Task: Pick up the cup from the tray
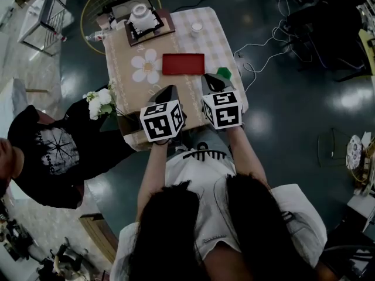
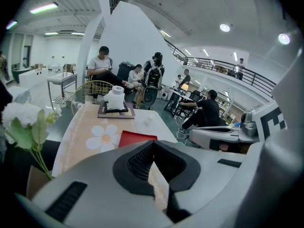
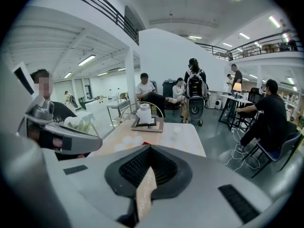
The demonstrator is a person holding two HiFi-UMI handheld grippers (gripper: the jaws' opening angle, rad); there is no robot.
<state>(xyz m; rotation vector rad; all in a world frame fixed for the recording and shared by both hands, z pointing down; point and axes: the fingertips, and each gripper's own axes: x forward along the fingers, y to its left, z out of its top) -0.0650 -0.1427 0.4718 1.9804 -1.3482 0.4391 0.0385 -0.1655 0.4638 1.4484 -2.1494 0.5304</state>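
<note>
**Grippers.** The left hand-held gripper [image 1: 168,92] and the right hand-held gripper [image 1: 211,81] hang side by side over the near edge of the counter [image 1: 218,48]. Each has its jaws drawn together to a sliver and holds nothing (only the cloth shows through the slit).

**Task items.** A white vessel [image 1: 139,12] sits on the dark tray [image 1: 166,28] at the far end, well apart from both grippers. A small white cup [image 1: 196,26] stands on the checked cloth just beside that tray, off it. Which of the two is the task's cup I cannot settle.

**Progress (judgement).** No cup is in hand. The layout fits either a vessel sitting on its tray for collection, or a cup lifted off and set down on the cloth.

**Surface.** A beige runner with a daisy print covers part of the counter. A flat red panel [image 1: 183,64] lies bare at mid-counter, and white flowers [image 1: 98,103] stand at the left edge.

**Room.** It is an open hall with a glossy dark floor [image 1: 293,110] and loose cables [image 1: 258,57]. A person in black [image 1: 53,151] is at the left, and others sit beyond.
</note>
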